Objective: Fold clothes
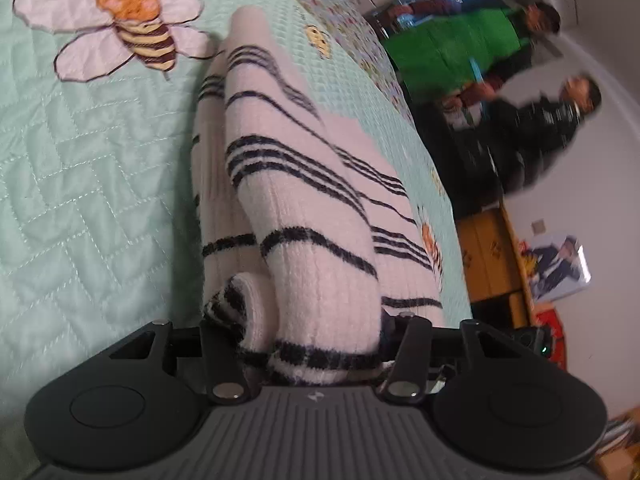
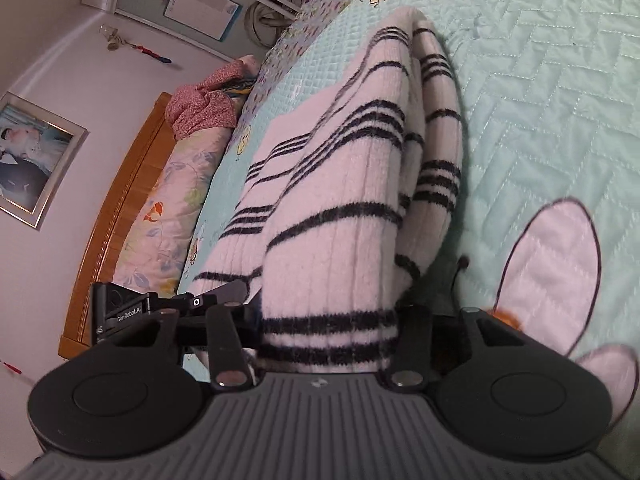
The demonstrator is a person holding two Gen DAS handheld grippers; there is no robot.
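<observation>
Left gripper (image 1: 312, 344): half closed; a bunched edge of the white black-striped sweater (image 1: 304, 184) is held between its fingers, though the pads themselves are hidden by the knit.
Sweater: draped in folds over the mint quilted bedspread (image 1: 100, 168), stretched from one gripper to the other.
Bee appliqué (image 1: 136, 28): stitched on the bedspread, just left of the sweater's far end.
Right gripper (image 2: 324, 340): half closed; the sweater's striped edge is clamped between its fingers.
</observation>
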